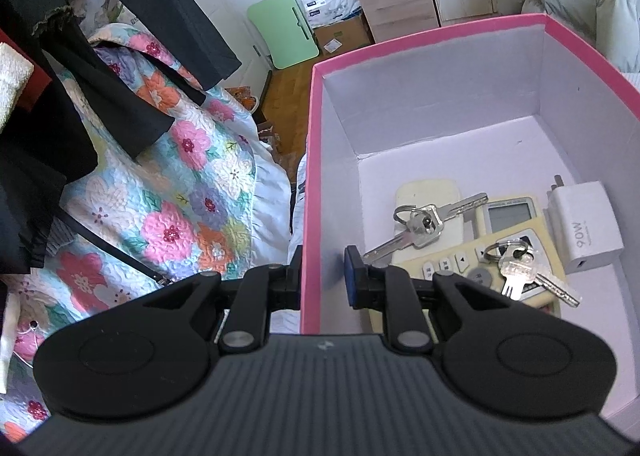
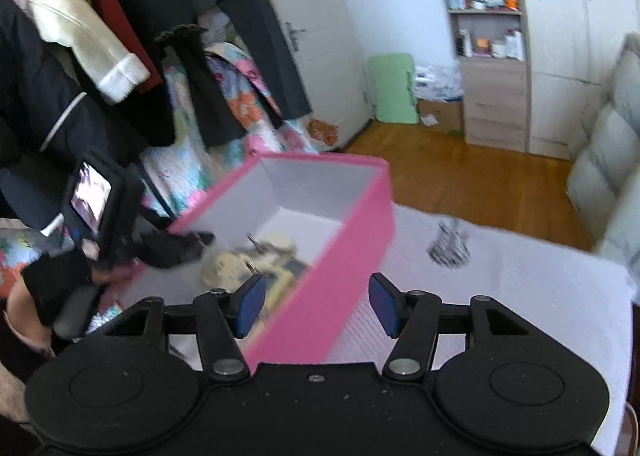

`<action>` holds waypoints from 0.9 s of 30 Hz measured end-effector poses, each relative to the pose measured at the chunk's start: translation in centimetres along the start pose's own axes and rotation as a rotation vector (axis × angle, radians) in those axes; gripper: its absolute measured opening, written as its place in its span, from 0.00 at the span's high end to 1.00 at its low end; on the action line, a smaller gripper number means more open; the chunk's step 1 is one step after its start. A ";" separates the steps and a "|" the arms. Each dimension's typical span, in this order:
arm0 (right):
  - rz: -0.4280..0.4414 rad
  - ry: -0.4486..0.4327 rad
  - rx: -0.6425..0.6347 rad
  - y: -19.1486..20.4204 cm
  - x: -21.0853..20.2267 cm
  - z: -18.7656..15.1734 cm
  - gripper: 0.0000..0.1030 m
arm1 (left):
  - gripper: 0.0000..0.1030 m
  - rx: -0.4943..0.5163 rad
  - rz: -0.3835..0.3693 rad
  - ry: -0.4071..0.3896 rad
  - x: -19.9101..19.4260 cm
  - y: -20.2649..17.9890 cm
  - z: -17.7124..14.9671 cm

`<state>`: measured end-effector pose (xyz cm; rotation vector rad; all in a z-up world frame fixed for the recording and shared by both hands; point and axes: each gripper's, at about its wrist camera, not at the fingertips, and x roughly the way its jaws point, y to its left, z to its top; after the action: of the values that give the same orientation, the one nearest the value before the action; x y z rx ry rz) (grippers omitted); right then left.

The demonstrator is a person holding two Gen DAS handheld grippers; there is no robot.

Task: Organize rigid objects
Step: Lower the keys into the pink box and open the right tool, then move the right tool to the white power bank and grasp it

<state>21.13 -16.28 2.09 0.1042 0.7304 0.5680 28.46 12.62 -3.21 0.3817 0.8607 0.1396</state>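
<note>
Claws first: the right claw [image 2: 317, 306] is standing wide and empty, its pads straddling the near right wall of the pink box [image 2: 344, 256]. The left claw [image 1: 322, 276] is pinching the box's left wall, holding it steady. Inside the box, keys [image 1: 424, 224], a remote [image 1: 500, 252] and a white charger [image 1: 586, 228] are lying. Beyond the box's right side, a dark blurred object [image 2: 448, 244] is sitting on the white bed cover [image 2: 520, 280], nearer the right claw.

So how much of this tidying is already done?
Mostly done, it seems: two key sets, remotes and a white charger lie inside the pink box. The left gripper clamps the box wall; the right gripper is open and empty. A dark item remains on the bed.
</note>
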 end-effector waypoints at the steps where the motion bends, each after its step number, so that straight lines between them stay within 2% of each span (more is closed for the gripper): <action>1: -0.013 0.005 0.010 -0.4 -0.2 -0.6 0.35 | 0.83 0.004 0.003 0.001 0.0 -0.1 0.0; 6: -0.062 0.041 0.082 -2.6 -0.7 -3.6 0.35 | 0.82 0.016 0.014 0.004 -0.1 -0.3 0.0; 11: -0.146 0.074 0.085 -3.8 -0.9 -6.5 0.34 | 0.81 0.040 0.028 0.012 0.0 -0.8 0.1; 16: -0.192 0.044 0.066 -5.0 -0.9 -8.7 0.31 | 0.80 0.069 0.045 0.012 -0.1 -1.4 0.2; 22: -0.246 0.076 0.064 -6.7 0.9 -10.0 0.29 | 0.80 0.066 0.045 0.012 -0.1 -1.4 0.2; 27: -0.310 0.077 0.034 -9.0 2.3 -9.7 0.29 | 0.80 0.063 0.043 0.012 -0.1 -1.4 0.1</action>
<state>20.23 -23.67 -9.16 -0.0008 0.8131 0.2647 28.44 11.25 -3.56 0.4590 0.8702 0.1553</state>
